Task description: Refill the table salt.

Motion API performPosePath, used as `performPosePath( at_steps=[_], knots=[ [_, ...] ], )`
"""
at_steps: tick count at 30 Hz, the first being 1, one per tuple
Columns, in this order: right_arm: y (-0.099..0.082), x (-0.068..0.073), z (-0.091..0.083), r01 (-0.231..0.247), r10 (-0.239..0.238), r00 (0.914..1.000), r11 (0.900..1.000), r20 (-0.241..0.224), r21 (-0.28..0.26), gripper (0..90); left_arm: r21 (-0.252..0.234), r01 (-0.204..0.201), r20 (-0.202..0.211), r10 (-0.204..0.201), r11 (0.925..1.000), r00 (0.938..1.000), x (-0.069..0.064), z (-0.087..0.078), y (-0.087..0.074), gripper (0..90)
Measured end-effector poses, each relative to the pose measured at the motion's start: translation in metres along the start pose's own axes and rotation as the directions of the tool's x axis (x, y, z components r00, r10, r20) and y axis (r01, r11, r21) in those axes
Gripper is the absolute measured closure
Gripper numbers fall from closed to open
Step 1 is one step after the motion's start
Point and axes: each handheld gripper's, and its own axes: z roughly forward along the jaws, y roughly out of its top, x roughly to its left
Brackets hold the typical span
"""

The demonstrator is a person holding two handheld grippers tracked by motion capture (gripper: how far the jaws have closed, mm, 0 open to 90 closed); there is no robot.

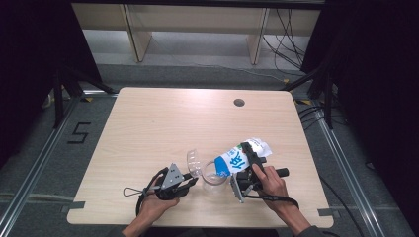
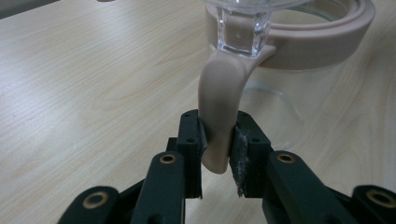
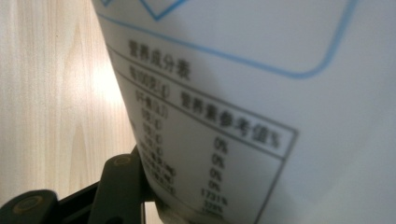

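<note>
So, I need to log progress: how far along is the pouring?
Done: the left gripper is clamped on the jar's beige handle, with the lid flipped open. In hand: the right gripper tilts the white-and-blue bag over the jar. Left: emptying, then setting down.

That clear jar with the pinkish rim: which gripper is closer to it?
Left. The left gripper clamps the jar's pinkish handle; the right gripper, beside it, holds the white bag tilted over it.
</note>
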Motion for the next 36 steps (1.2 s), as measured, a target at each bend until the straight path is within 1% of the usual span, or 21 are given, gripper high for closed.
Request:
performPosePath(
  at_steps=[4, 6, 7, 8, 11, 14, 15, 18, 19, 20, 21, 22, 23, 24, 25, 26, 27, 28, 29, 30, 36],
  knots=[
    [0.0011, -0.0003, -0.0011, 0.006, -0.006, 0.9999, 0.9999, 0.009, 0.01, 48.9, 0.0, -0.002, 0.0, 0.002, 1.0, 1.0, 0.0, 0.0001, -0.0001, 74.6],
    [0.0023, -0.0047, -0.0017, 0.068, -0.069, 0.9976, 0.9976, 0.01, 0.01, 49.0, -0.001, 0.0, 0.0, 0.0, 1.0, 1.0, 0.0, 0.0002, -0.0002, 74.6],
    [0.0022, -0.0038, -0.0021, 0.062, -0.062, 0.998, 0.998, 0.013, 0.014, 49.1, -0.001, 0.001, 0.0, -0.001, 1.0, 1.0, 0.0, 0.0002, -0.0002, 74.5],
    [0.0014, 0.0004, -0.0015, 0.014, -0.014, 0.9997, 0.9998, 0.018, 0.01, 49.2, -0.001, -0.004, 0.002, 0.004, 1.0, 1.0, 0.0003, 0.0003, -0.0002, 74.6],
    [0.0013, 0.0006, -0.0013, 0.009, -0.009, 0.9998, 0.9999, 0.017, 0.01, 49.4, -0.003, -0.002, 0.002, 0.002, 1.0, 1.0, 0.0001, 0.0004, -0.0003, 74.6],
    [0.0011, 0.0011, -0.0009, 0.015, -0.015, 0.9997, 0.9999, 0.022, 0.005, 49.6, -0.001, 0.001, -0.001, -0.001, 1.0, 1.0, -0.0004, 0.0002, -0.0002, 74.5],
    [0.0013, 0.0009, -0.0011, 0.023, -0.023, 0.9994, 0.9997, 0.027, 0.006, 49.6, 0.0, -0.012, 0.001, 0.012, 0.9999, 0.9999, 0.0005, 0.0001, 0.0001, 74.6],
    [0.0015, 0.0016, -0.0022, 0.02, -0.02, 0.9997, 0.9996, 0.014, 0.021, 49.8, 0.0, -0.001, -0.003, 0.001, 1.0, 1.0, -0.0005, 0.0002, -0.0002, 74.5],
    [0.0017, 0.0012, -0.0019, 0.023, -0.024, 0.9994, 0.9996, 0.025, 0.014, 49.9, 0.0, -0.002, -0.003, 0.002, 1.0, 1.0, -0.0005, 0.0002, -0.0001, 74.6],
    [0.0019, -0.0006, -0.002, 0.048, -0.048, 0.9985, 0.9988, 0.027, 0.013, 50.0, 0.0, -0.002, -0.003, 0.002, 1.0, 1.0, -0.0005, 0.0002, -0.0001, 74.5],
    [0.0014, -0.0005, -0.0013, 0.048, -0.048, 0.9986, 0.9988, 0.024, 0.011, 50.1, -0.001, 0.0, -0.003, 0.0, 1.0, 1.0, -0.0005, 0.0002, -0.0002, 74.6],
    [0.0008, 0.0009, -0.0019, 0.026, -0.027, 0.9993, 0.9995, 0.026, 0.019, 50.1, -0.003, -0.001, -0.005, 0.001, 1.0, 1.0, -0.0006, 0.0003, -0.0002, 74.6],
    [0.0011, -0.0018, -0.0026, 0.062, -0.063, 0.9978, 0.9977, 0.02, 0.028, 50.1, -0.002, -0.002, -0.004, 0.002, 1.0, 1.0, -0.0006, 0.0003, -0.0002, 74.5],
    [0.0013, -0.0045, -0.0022, 0.094, -0.094, 0.9953, 0.9954, 0.023, 0.018, 50.2, -0.002, 0.0, -0.004, 0.0, 1.0, 1.0, -0.0006, 0.0003, -0.0002, 74.6],
    [-0.0003, 0.0004, -0.0015, 0.022, -0.022, 0.9996, 0.9996, 0.019, 0.017, 50.2, -0.003, 0.0, -0.004, 0.0, 1.0, 1.0, -0.0006, 0.0003, -0.0002, 74.6],
    [0.0003, 0.0016, -0.002, 0.002, -0.003, 0.9998, 0.9995, 0.017, 0.032, 50.2, -0.002, -0.001, -0.004, 0.001, 1.0, 1.0, -0.0006, 0.0003, -0.0002, 74.6],
    [0.0001, -0.0016, -0.0017, 0.048, -0.048, 0.9987, 0.9986, 0.016, 0.023, 50.2, -0.002, -0.001, -0.004, 0.001, 1.0, 1.0, -0.0006, 0.0003, -0.0002, 74.6],
    [-0.0004, -0.0002, -0.0011, 0.031, -0.031, 0.9993, 0.9995, 0.023, 0.008, 50.3, -0.002, -0.002, -0.004, 0.002, 1.0, 1.0, -0.0006, 0.0003, -0.0002, 74.6],
    [0.0009, -0.0025, -0.0027, 0.059, -0.06, 0.998, 0.9979, 0.019, 0.025, 50.4, -0.002, -0.001, -0.004, 0.001, 1.0, 1.0, -0.0006, 0.0003, -0.0002, 74.6],
    [0.001, -0.0034, -0.0025, 0.081, -0.082, 0.9964, 0.9964, 0.023, 0.022, 50.4, -0.002, 0.0, -0.004, 0.0, 1.0, 1.0, -0.0006, 0.0003, -0.0002, 74.5],
    [0.0011, -0.0031, -0.0029, 0.072, -0.073, 0.997, 0.9971, 0.024, 0.022, 50.7, -0.003, 0.001, -0.004, -0.001, 1.0, 1.0, -0.0006, 0.0003, -0.0002, 74.5]
  ],
)
